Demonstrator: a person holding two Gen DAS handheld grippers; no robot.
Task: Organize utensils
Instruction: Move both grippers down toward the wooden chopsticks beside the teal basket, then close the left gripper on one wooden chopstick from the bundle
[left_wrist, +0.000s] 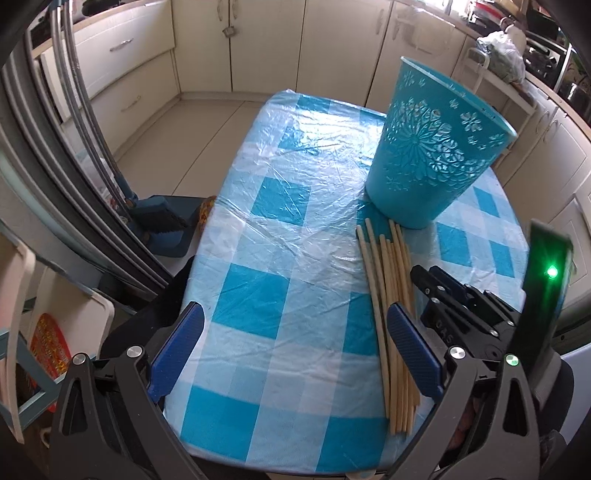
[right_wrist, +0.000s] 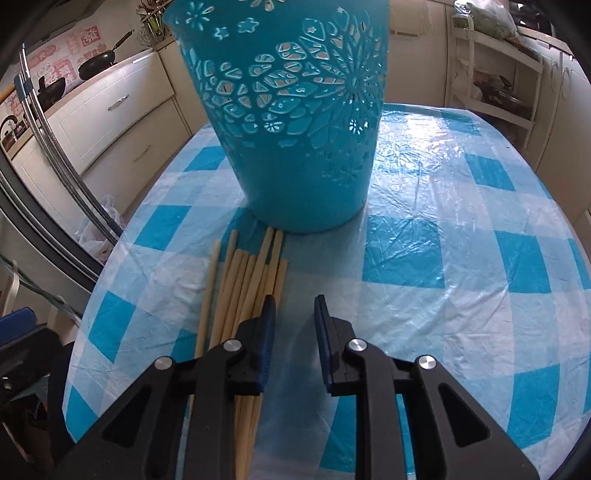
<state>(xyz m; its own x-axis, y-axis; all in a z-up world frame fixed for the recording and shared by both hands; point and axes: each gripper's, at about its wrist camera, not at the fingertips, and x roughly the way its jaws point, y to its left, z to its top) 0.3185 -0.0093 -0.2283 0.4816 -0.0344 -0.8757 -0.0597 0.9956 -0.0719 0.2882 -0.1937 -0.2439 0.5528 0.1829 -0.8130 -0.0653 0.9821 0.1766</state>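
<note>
Right wrist view: right gripper (right_wrist: 294, 308) points down at the table with its jaws narrow, a slim gap between the blue pads (right_wrist: 269, 321); only tablecloth shows in that gap
Right grip: nothing held; left pad sits over the right edge of the chopsticks (right_wrist: 236, 284), and whether it touches them I cannot tell
Left wrist view: left gripper (left_wrist: 295, 332) has its jaws wide apart, bare cloth between the pads; its right pad (left_wrist: 410, 332) overlaps the bundle in the picture, contact unclear
Left grip: empty
Chopsticks: a loose bundle of pale sticks lying flat on the table (right_wrist: 461, 295), roughly side by side, far tips just short of the bin's base, near ends close to the table edge
Bin: teal cut-out bin (right_wrist: 295, 129) stands upright on the table just beyond the sticks; its inside is not visible from either camera, so whether anything is already in it I cannot tell
Done so far: judged from how things lie, little or nothing; the visible sticks all lie on the cloth and none is lifted
Left to do: grasp the sticks, lift them and stand them in the bin, likely in more than one trip given the bundle
Stage: approach to a first pick, both grippers low beside the bundle
Surroundings: kitchen cabinets (left_wrist: 240, 44) behind the table, not involved
</note>
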